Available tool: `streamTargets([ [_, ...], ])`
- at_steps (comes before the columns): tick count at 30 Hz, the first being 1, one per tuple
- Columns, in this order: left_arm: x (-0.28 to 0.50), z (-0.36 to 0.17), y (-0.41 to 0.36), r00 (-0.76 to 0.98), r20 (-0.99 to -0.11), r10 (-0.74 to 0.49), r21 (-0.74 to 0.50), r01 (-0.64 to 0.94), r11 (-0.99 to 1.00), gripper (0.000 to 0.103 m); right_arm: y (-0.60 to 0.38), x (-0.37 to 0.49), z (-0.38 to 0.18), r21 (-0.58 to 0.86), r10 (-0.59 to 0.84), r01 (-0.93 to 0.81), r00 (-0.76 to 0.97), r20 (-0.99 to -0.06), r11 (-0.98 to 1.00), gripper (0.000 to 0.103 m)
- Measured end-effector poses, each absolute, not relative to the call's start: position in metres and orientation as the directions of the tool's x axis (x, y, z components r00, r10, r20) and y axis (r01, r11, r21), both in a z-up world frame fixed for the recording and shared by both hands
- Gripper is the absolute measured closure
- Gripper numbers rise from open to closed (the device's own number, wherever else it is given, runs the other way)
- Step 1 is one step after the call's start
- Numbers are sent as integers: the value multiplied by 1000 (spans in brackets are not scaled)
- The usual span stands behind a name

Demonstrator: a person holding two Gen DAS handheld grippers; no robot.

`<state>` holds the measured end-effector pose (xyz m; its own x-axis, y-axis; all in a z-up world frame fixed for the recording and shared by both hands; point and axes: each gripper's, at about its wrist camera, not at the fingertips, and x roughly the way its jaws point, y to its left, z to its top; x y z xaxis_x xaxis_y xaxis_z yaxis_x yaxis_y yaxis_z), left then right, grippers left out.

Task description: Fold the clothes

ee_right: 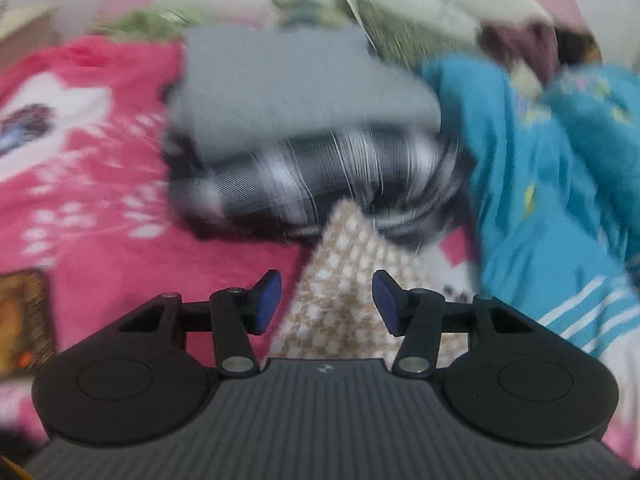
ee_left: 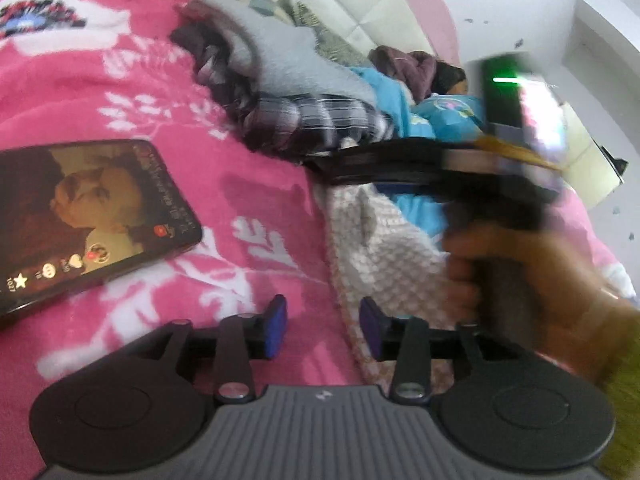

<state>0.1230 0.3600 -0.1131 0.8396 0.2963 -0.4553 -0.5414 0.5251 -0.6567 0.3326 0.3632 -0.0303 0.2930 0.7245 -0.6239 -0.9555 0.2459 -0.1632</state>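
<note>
Where tongs (ee_right: 327,305) gape, phone (ee_left: 86,216) leftward.

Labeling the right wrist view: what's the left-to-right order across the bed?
Phone → pink floral blanket → beige knitted garment → blue garment with white stripes.
</note>
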Motion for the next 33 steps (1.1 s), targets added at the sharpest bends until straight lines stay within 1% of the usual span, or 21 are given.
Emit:
streamTargets([
  [1,124,-112,357,840,-452,300,-647,-541,537,52,363,334,-29,-129,734,-959,276,-620,251,57],
  [3,127,-110,354,841,-448,303,-637,-539,552,44,363,337,-27,-61,753,-964,242,-612,260,74],
  [4,127,-109,354,845,-445,298,-641,-533,552,40,363,339,-26,-27,763,-964,225,-606,264,84],
  [5,127,-109,353,848,-441,294,-648,-527,549,38,362,341,-25,8,772,-964,209,-600,267,86],
  [9,121,-107,354,863,-416,288,-690,-506,518,33,362,347,-20,145,810,-951,146,-569,273,87],
  [11,116,-106,353,874,-387,295,-709,-487,511,28,361,348,-17,205,831,-942,115,-545,265,86],
  [13,114,-104,352,872,-375,314,-703,-488,518,28,361,334,-9,196,860,-960,76,-505,201,85],
  [15,115,-106,352,865,-386,320,-698,-500,513,28,371,325,-15,221,849,-967,-7,-528,129,81],
  [17,117,-109,355,857,-409,313,-699,-515,497,28,389,312,-30,203,800,-977,-71,-595,63,73],
  [18,117,-111,356,856,-416,307,-700,-517,493,29,397,305,-35,170,766,-985,-79,-638,40,72],
  [20,116,-111,356,857,-411,311,-698,-516,497,34,411,293,-44,114,697,-993,-87,-711,-9,70],
  [21,115,-111,357,856,-411,312,-697,-516,498,35,409,295,-39,117,698,-993,-94,-710,-15,70],
  [22,116,-111,357,855,-414,313,-696,-519,496,39,399,304,-28,148,736,-989,-102,-670,-3,68],
  [23,116,-112,358,853,-417,313,-695,-522,495,47,389,314,-18,179,772,-984,-108,-627,7,57],
  [25,117,-114,360,848,-430,308,-696,-529,485,56,369,335,0,240,829,-970,-103,-549,38,43],
  [26,117,-115,362,846,-438,305,-697,-534,480,61,359,351,-3,266,825,-957,-59,-562,113,43],
  [29,117,-116,364,842,-443,307,-695,-539,476,69,329,397,-11,333,792,-883,68,-607,331,44],
  [30,117,-117,364,841,-445,308,-694,-541,476,70,319,410,-16,348,772,-851,101,-627,394,45],
  [32,117,-118,366,838,-450,309,-692,-546,473,77,296,424,-36,356,715,-804,119,-689,477,46],
  [33,117,-119,366,837,-453,308,-692,-547,470,77,284,429,-46,355,688,-783,125,-715,511,47],
])
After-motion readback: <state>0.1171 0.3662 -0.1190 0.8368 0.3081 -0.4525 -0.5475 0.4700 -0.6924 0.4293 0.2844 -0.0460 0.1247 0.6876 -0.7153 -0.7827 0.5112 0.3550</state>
